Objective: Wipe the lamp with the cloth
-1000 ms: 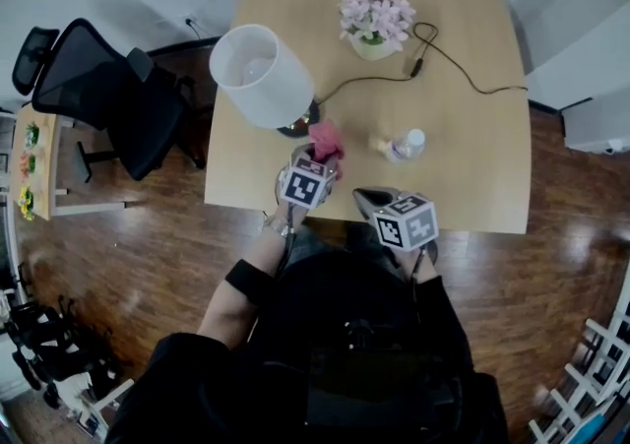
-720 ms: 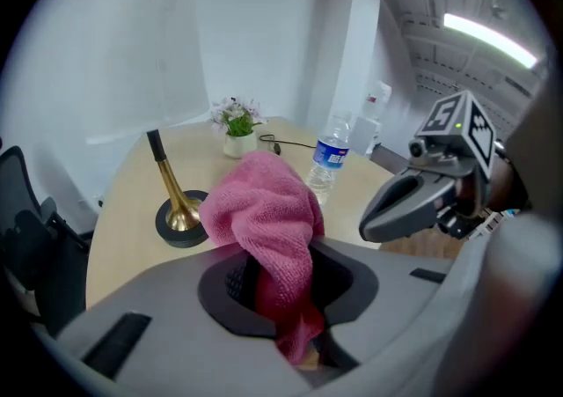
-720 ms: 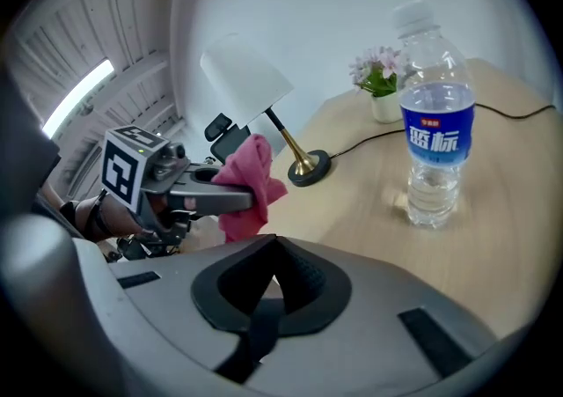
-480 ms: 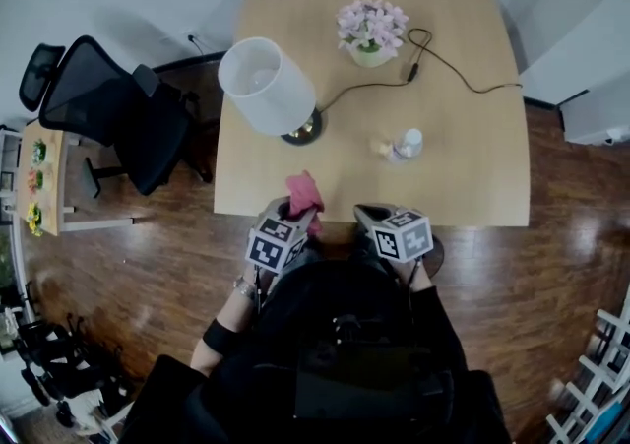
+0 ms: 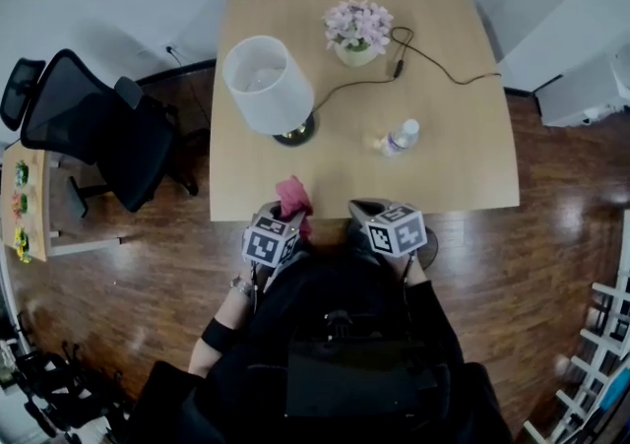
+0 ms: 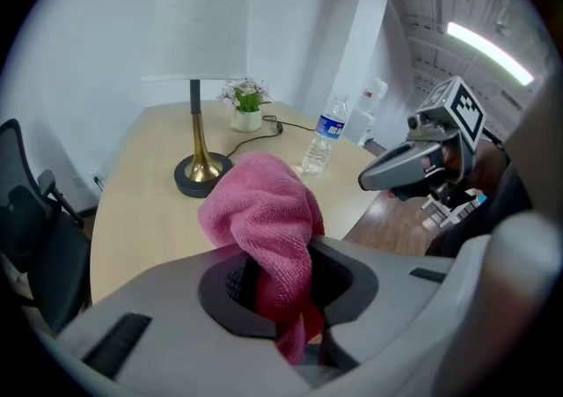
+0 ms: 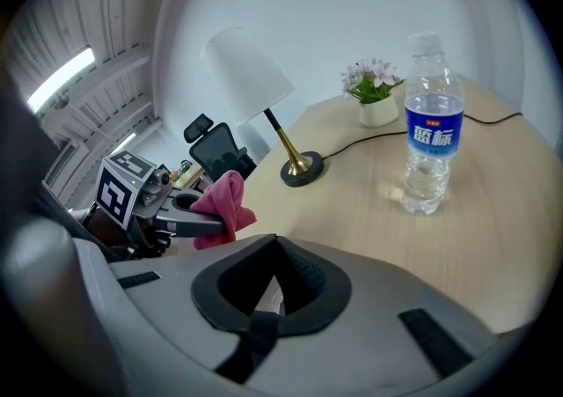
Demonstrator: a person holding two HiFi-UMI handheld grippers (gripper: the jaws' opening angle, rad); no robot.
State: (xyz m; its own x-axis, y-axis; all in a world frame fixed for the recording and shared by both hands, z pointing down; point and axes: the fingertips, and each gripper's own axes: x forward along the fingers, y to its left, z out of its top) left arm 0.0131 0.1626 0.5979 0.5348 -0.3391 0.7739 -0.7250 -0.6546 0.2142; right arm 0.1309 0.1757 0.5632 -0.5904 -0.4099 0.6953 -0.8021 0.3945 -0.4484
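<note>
The lamp (image 5: 264, 83) has a white shade, a brass stem and a dark round base (image 5: 293, 130), and stands on the left part of the wooden table (image 5: 453, 171). My left gripper (image 5: 286, 215) is at the table's near edge, well short of the lamp, and is shut on a pink cloth (image 5: 292, 198). In the left gripper view the cloth (image 6: 264, 219) bulges up out of the jaws, with the lamp (image 6: 201, 17) beyond it. My right gripper (image 5: 366, 208) hangs beside the left one, shut and empty. The right gripper view shows the cloth (image 7: 222, 202) and the lamp (image 7: 249, 74).
A water bottle (image 5: 396, 141) stands right of the lamp's base. A pot of pink flowers (image 5: 356, 31) sits at the far middle, and the lamp's cord (image 5: 433, 63) loops past it. A black office chair (image 5: 98, 127) is on the floor to the left.
My left gripper has drawn back with the cloth from beside the lamp's base to the table's near edge. The right gripper has hardly moved.
</note>
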